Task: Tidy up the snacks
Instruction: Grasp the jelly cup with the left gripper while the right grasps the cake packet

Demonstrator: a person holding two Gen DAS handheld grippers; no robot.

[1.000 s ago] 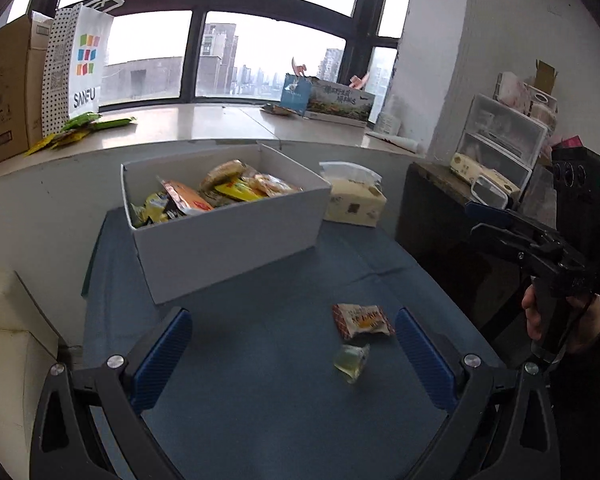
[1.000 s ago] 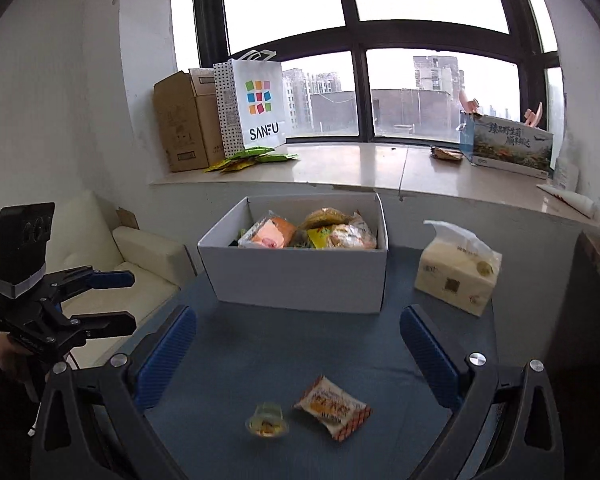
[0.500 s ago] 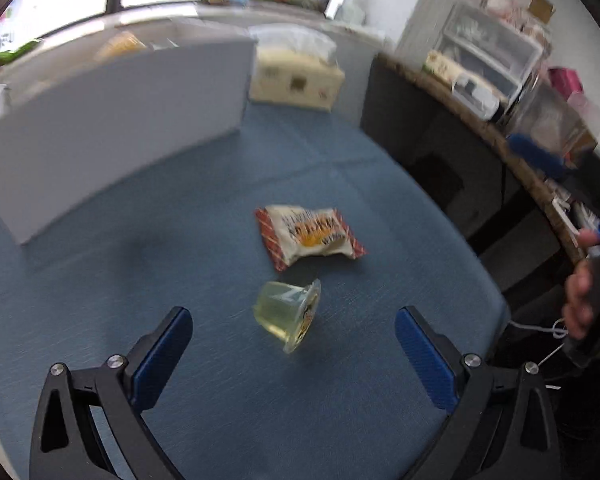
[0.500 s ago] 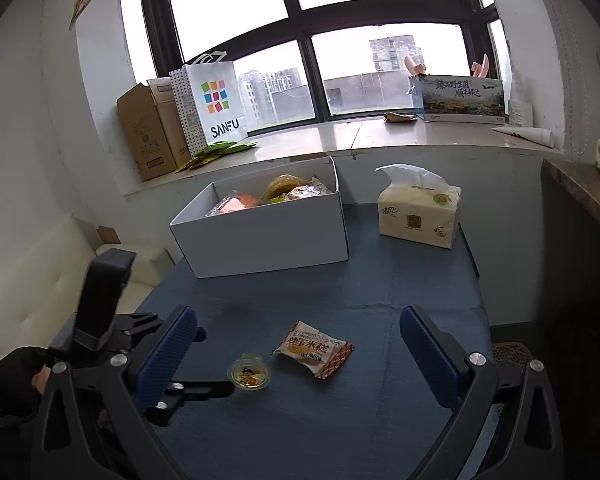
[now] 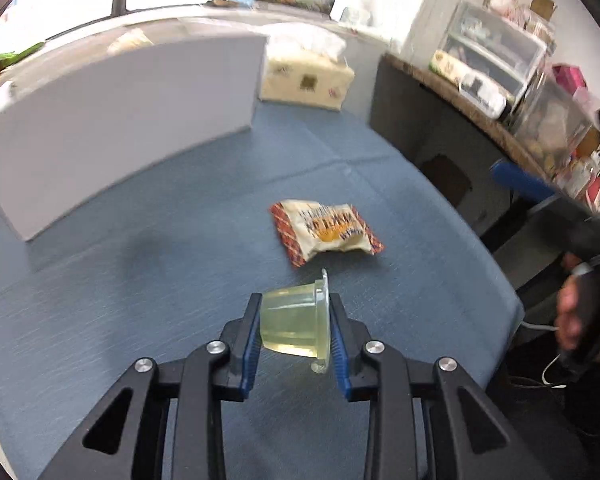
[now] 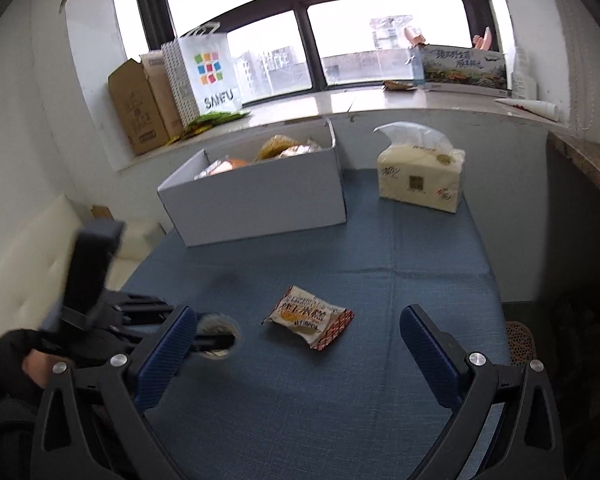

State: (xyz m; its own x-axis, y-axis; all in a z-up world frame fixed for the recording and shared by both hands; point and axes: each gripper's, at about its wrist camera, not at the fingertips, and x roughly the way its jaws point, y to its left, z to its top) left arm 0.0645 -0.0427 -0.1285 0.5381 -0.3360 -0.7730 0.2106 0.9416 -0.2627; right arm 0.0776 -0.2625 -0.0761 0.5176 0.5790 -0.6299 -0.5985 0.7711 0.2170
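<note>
A clear jelly cup [image 5: 294, 322] lies on its side on the blue tablecloth [image 5: 140, 280]. My left gripper [image 5: 295, 301] is closing on it, and its blue pads press the cup's base and rim. A red-and-white snack packet [image 5: 324, 232] lies just beyond the cup. In the right wrist view my right gripper [image 6: 299, 314] stands open, hovering with the packet [image 6: 308, 316] lying between and beyond its fingers. The left gripper [image 6: 216, 338] shows there at the lower left, the cup a blur in it. The white box [image 6: 260, 200] of snacks stands at the back.
A tissue pack [image 6: 420, 180] sits to the right of the box. A windowsill behind carries a paper bag [image 6: 204, 76] and cartons. A cream sofa [image 6: 12, 272] borders the table's left side, and a dark shelf with plastic drawers [image 5: 492, 56] its right.
My left gripper dropped toward the table and went from wide open to closed on the jelly cup. My right gripper sank lower, nearer the snack packet, and stayed open.
</note>
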